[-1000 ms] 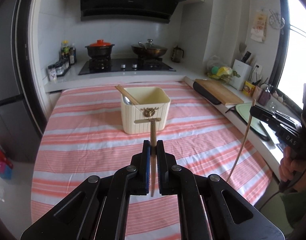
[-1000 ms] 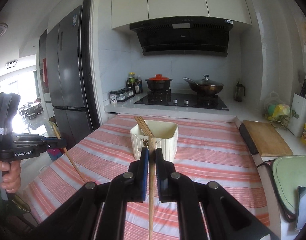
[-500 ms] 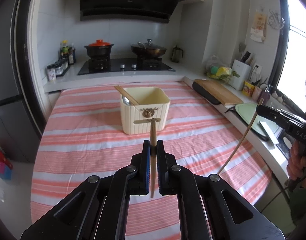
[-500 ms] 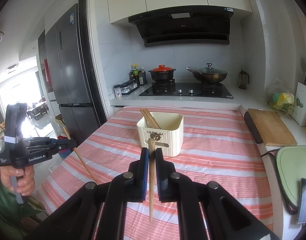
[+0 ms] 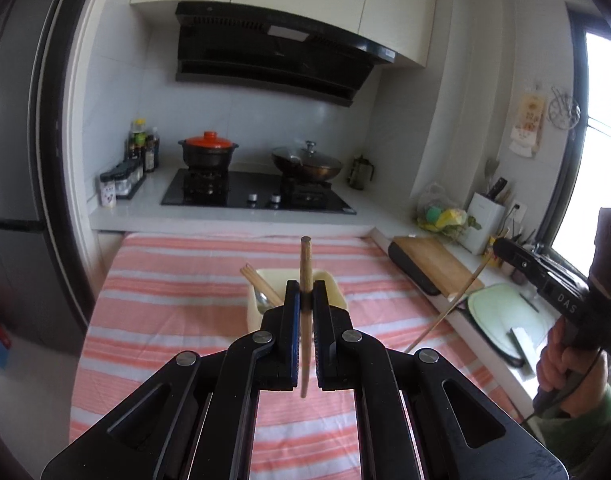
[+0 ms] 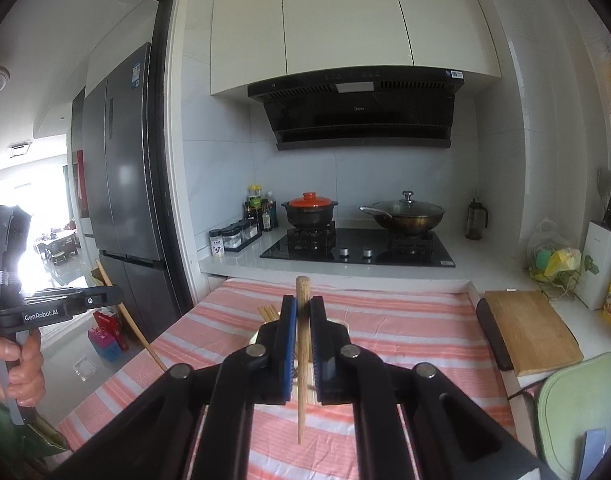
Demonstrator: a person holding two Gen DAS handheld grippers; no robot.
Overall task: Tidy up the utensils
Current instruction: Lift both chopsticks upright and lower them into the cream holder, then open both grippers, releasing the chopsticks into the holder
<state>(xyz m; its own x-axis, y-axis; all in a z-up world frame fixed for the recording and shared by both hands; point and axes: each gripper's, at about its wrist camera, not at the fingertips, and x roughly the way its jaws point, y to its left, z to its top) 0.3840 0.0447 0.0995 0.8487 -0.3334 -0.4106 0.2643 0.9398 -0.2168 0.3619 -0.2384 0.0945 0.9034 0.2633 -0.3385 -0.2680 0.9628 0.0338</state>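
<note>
Chopsticks are the business here: each claw is clamped on 1. The left claw pinches a wooden chopstick that stands nearly upright between its pads, blunt end up, thin end hanging below the jaws. The right claw grips its own chopstick the same way, tilted slightly, tip down above the striped cloth.

Seen from the left wrist, the right claw shows at the right edge with a hand wrapped on its grip and the long chopstick slanting down from its tip toward the surface. Seen from the right wrist, the left claw is at the left edge, held by the other hand, its chopstick angling down toward the cloth's near corner.

A cream utensil bin stands on the pink-and-white striped surface, partly hidden behind both claws. It already holds a pair of chopsticks leaning to the left and a metal spoon.

Beyond the surface are a black hob, a clay pot with an orange lid and a lidded wok. A wooden cutting board lies to the right.
</note>
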